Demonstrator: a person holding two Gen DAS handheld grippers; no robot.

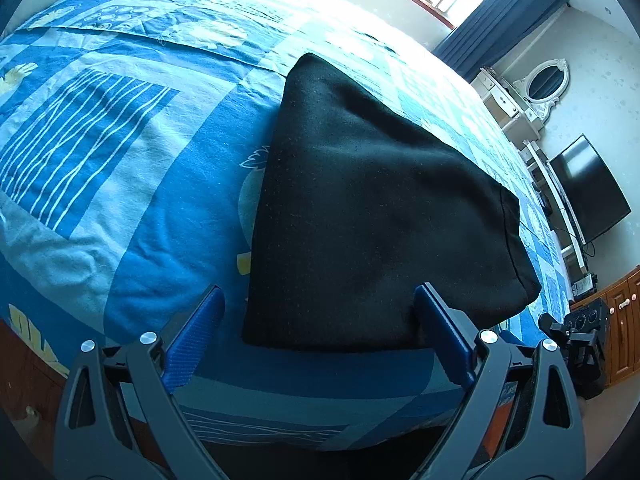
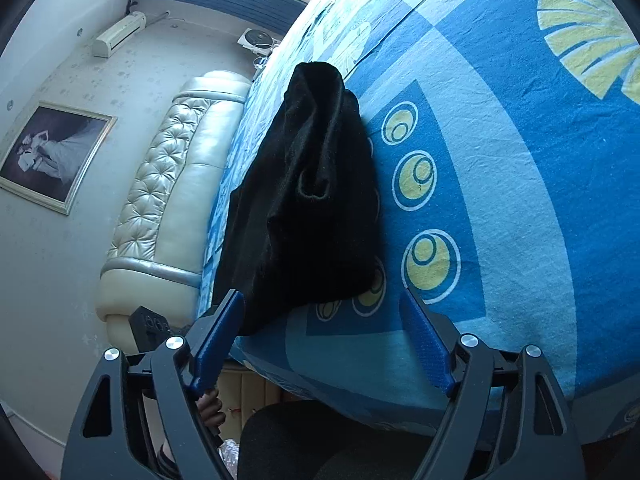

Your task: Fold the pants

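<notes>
The pants (image 1: 360,208) are plain black. The bedspread (image 1: 120,160) beneath them is a blue patchwork: white wavy stripes, pale blue bands, yellow-and-white ringed circles (image 2: 414,180) and a yellow shell fan (image 2: 588,36). Both grippers have blue pads (image 1: 196,340) on dark grey frames. The curtains (image 1: 504,20) are navy, the headboard (image 2: 168,208) cream.

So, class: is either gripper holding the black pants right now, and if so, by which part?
Nothing is held. The left gripper and right gripper both stand open, and the folded black pants lie free on the bedspread.
</notes>
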